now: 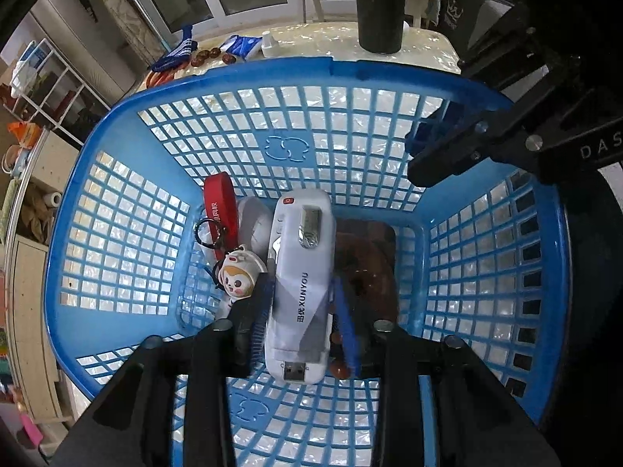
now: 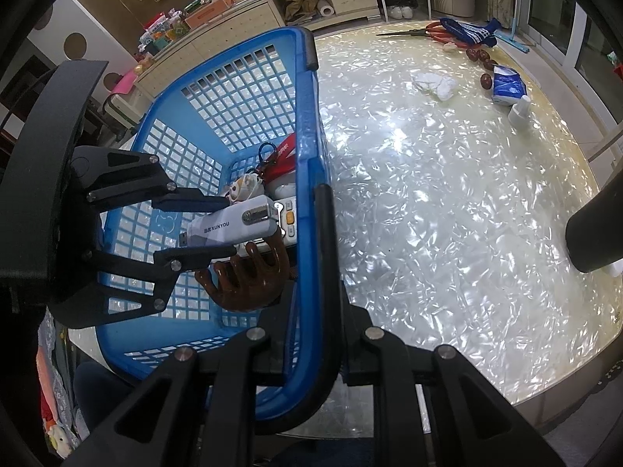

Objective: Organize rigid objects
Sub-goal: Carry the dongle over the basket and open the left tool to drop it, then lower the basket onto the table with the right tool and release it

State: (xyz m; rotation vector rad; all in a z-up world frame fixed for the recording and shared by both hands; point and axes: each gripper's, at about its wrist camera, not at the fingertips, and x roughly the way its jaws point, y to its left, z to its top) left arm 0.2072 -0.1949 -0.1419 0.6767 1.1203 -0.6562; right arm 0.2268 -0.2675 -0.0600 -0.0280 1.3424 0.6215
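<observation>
A blue mesh basket (image 1: 117, 210) stands on a pearly table (image 2: 447, 214). My left gripper (image 1: 301, 311) reaches into it, shut on a white XUNYOU USB modem (image 1: 301, 272), also in the right wrist view (image 2: 229, 227). Under it lie a red strap keychain with a cartoon figure (image 1: 237, 276), a brown hair claw (image 2: 249, 284) and a white remote (image 2: 288, 218). My right gripper (image 2: 307, 268) is shut on the basket's rim (image 2: 307, 179); it shows at the right of the left wrist view (image 1: 436, 151).
At the table's far side lie red-handled scissors (image 2: 424, 33), a blue sock (image 2: 467, 31), brown beads (image 2: 483, 60), a tissue pack (image 2: 506, 85), a crumpled white tissue (image 2: 436, 83) and a small white bottle (image 2: 520, 111). A dark cylinder (image 2: 595, 229) stands at right.
</observation>
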